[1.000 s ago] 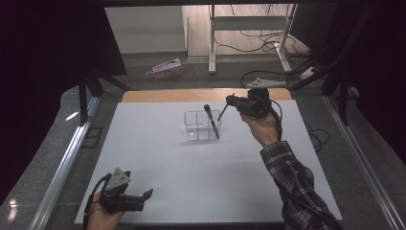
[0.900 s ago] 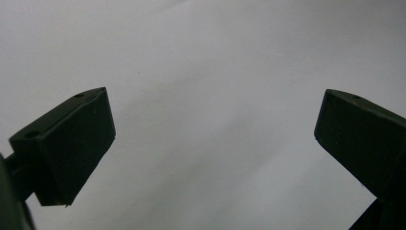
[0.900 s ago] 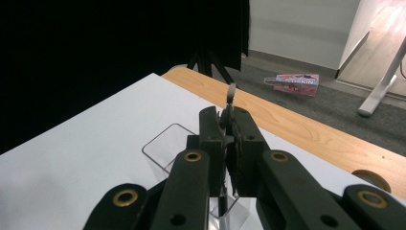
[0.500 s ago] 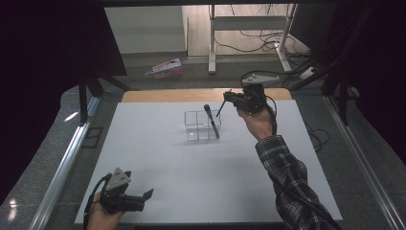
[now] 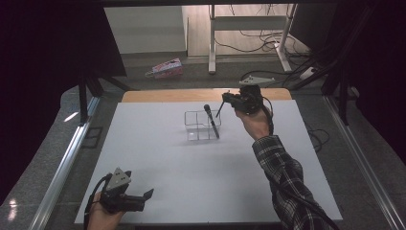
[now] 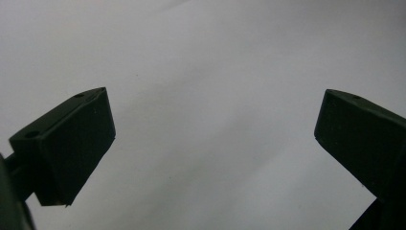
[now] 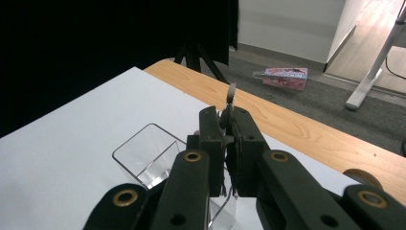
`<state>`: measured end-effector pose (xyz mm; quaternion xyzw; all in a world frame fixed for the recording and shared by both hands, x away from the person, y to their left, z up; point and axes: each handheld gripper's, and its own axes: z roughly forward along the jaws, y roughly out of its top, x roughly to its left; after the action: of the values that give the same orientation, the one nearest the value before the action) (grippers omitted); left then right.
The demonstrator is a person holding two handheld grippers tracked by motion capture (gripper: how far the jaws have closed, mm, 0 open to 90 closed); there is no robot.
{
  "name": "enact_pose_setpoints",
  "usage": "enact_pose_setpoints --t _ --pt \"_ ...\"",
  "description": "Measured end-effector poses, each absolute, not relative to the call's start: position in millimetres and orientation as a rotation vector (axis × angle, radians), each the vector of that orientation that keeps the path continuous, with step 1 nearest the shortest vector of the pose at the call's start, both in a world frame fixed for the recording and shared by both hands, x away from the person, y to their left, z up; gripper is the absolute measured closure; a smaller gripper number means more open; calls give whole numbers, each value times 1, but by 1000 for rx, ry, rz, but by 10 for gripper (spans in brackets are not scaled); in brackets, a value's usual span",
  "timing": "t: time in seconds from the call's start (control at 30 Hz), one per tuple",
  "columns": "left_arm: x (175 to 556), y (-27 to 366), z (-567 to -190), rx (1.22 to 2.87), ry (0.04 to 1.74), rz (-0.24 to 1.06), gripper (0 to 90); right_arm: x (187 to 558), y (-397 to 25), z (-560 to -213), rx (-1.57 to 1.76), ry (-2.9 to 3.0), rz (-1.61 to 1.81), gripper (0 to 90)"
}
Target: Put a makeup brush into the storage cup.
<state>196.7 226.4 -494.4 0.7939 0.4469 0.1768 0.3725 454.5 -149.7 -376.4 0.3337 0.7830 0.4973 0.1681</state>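
One pen (image 5: 219,109) gripped, one marker (image 5: 211,120), one holder (image 5: 202,125)

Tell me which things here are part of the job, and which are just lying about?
In the job: clear box; black pen leaning in it; thin dark pen pinched in the right gripper.
Lying about: pink packet on the floor; floor cables.

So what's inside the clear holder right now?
One dark pen stands tilted in the holder; the other compartments look empty. The right gripper grips a second thin pen, its lower end hidden by the jaws.
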Motion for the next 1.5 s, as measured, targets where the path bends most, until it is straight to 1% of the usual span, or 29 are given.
enact_pose_setpoints --t 1.5 --pt "196 226 -494 2039 1139 459 11 466 -136 -429 997 2274 1325 846"
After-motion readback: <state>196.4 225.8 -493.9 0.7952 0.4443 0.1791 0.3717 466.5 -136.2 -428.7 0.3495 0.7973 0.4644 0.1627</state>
